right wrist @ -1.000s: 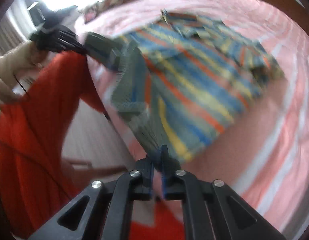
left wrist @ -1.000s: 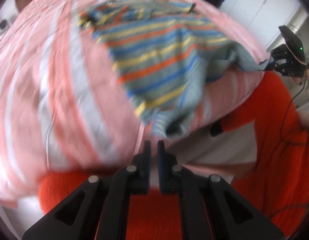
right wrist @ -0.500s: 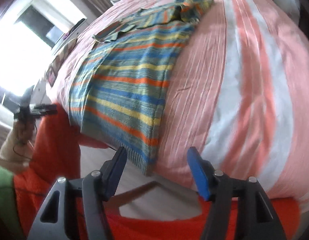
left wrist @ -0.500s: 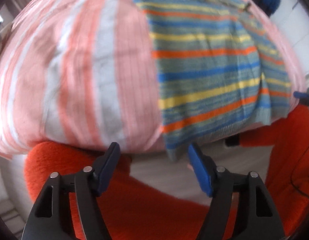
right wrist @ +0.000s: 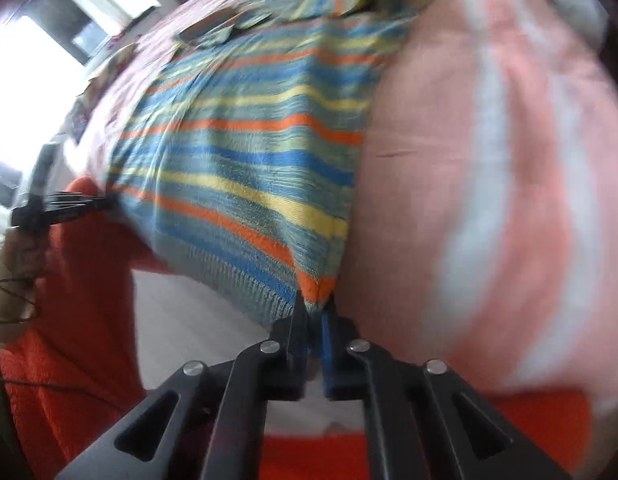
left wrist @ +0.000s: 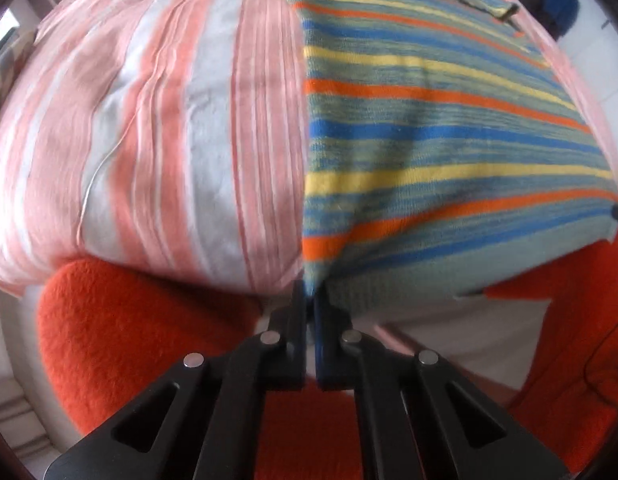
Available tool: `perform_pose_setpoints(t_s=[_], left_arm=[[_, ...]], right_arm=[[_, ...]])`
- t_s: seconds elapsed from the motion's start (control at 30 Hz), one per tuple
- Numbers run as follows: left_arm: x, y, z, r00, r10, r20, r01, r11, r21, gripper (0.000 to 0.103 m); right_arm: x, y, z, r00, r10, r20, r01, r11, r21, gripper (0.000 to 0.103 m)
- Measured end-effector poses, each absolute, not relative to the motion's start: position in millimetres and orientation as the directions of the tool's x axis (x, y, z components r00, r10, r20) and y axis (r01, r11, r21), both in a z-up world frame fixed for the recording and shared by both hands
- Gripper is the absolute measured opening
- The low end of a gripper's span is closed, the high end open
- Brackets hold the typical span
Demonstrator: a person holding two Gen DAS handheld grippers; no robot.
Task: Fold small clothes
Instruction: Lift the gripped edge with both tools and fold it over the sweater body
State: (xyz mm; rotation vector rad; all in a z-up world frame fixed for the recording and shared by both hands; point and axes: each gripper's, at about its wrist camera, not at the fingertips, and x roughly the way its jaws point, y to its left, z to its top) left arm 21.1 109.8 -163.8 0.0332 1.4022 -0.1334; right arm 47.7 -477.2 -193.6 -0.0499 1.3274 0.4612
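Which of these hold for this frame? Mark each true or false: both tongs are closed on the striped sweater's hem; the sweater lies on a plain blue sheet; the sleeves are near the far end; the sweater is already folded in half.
1. Both tongs grip the hem. True: the left tongs and the right tongs each pinch a bottom corner of the striped sweater.
2. Plain blue sheet. False: the sheet is pink-and-white striped.
3. Sleeves at the far end. True.
4. Already folded in half. False: the body lies spread flat.
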Motion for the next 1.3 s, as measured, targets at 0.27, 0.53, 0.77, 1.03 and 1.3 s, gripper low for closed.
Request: perform_pose_setpoints(t_s=[0.27,0.53,0.77,1.03,1.3], left_arm=[[33.5,91.3,-182.7,0.130,0.011,-0.991,0.085,0.996,0.022,0.000],[50.3,97.3,-203.4,0.123,0.044,-0.991,0.047,0.998,0.050,0.000],[66.6,66.8,-218.9,0.118,0.067,-0.991,0.051,0.996,0.073,0.001],[77.8,45.6,-236.1,0.112,0.082,-0.990,0.060,0.994,0.089,0.001],[74.9,36.9,-259.6,0.110,0.086,-0.990,0.071,0.993,0.094,0.002]], right_arm=[[51.6,-472.8,-239.1,0.103,0.237,-0.966,-0.280,0.939,0.201,0.005],[60.4,-490.4,-254.9,0.116,0.280,-0.953,-0.191,0.948,0.255,0.005],[48.2,-512.3,-257.9,0.134,0.295,-0.946,-0.156,0.949,0.274,0.005],[46.2,-508.2,-259.3,0.140,0.284,-0.948,-0.140,0.954,0.265,0.005],[44.6,-505.7,-260.2,0.141,0.283,-0.949,-0.128,0.955,0.266,0.005]])
